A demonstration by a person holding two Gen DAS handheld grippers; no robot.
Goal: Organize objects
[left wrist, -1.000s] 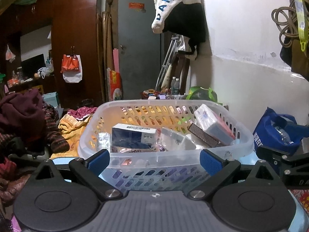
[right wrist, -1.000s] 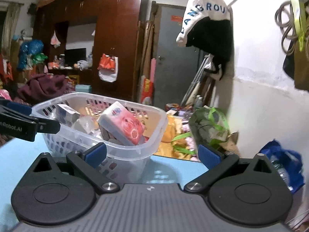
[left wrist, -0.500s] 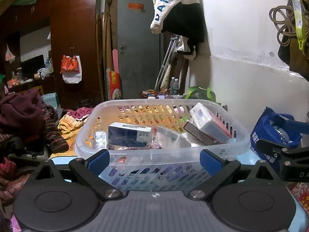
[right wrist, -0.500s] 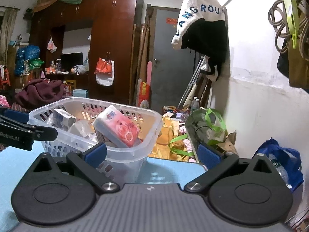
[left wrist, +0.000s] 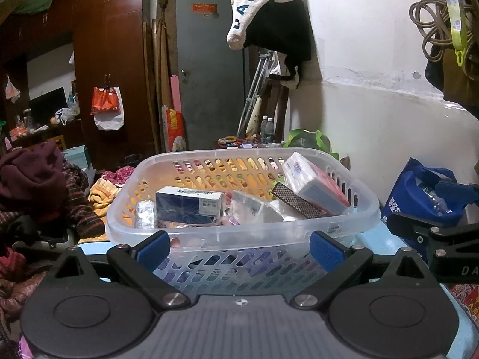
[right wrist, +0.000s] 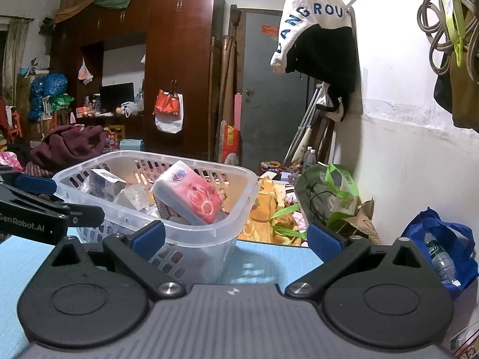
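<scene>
A translucent white basket (left wrist: 363, 218) (right wrist: 209, 236) stands on the light blue table (right wrist: 263, 266). Inside it lie a blue and white box (left wrist: 188, 205), a pink tissue pack (left wrist: 314, 184) (right wrist: 191, 196), a dark patterned matchbox (left wrist: 296, 200), a clear wrapped item (left wrist: 248, 209) and a small blister pack (left wrist: 145, 215). My left gripper (left wrist: 239, 246) is open just in front of the basket, holding nothing. My right gripper (right wrist: 236, 236) is open at the basket's right corner, also holding nothing. Each gripper shows at the side of the other's view.
A white wall is close on the right, with a hanging jacket (left wrist: 269, 15) and coiled rope (left wrist: 440, 30). A blue bag (left wrist: 425, 194) and a green bag (right wrist: 329, 197) sit beyond the table edge. Piled clothes (left wrist: 33, 179) lie on the left.
Both grippers have drawn back a little from the basket and tilted slightly, so the basket sits lower in both views. Both stay open. The basket's contents have not shifted.
</scene>
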